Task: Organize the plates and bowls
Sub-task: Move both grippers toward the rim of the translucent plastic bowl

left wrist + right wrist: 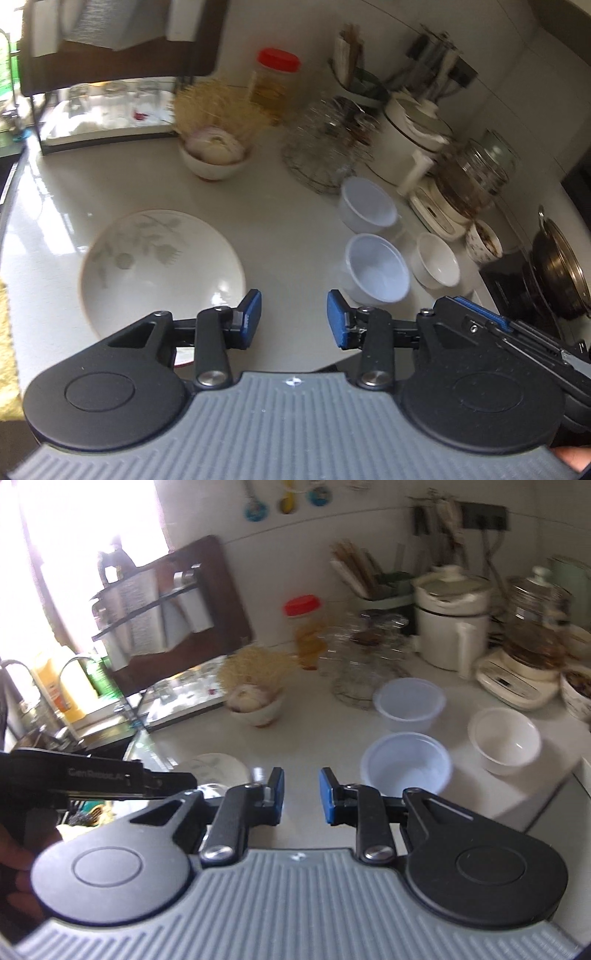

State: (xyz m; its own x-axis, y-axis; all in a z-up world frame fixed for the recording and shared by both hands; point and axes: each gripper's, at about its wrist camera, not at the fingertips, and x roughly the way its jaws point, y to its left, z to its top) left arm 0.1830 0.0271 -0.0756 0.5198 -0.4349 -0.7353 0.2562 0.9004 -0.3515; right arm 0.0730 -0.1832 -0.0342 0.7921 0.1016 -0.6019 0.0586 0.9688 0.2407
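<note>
The leaf-patterned plate lies flat, face up, on the table. Both grippers (left gripper, right gripper) tilt downward, fingers apart, holding nothing.

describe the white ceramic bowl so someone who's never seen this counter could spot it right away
Start at the big leaf-patterned plate on the pale counter and look right, past two translucent plastic tubs. The white ceramic bowl sits just right of the nearer tub. Unlike the bluish, straight-walled tubs, it is opaque, glossy and rounded.
</note>
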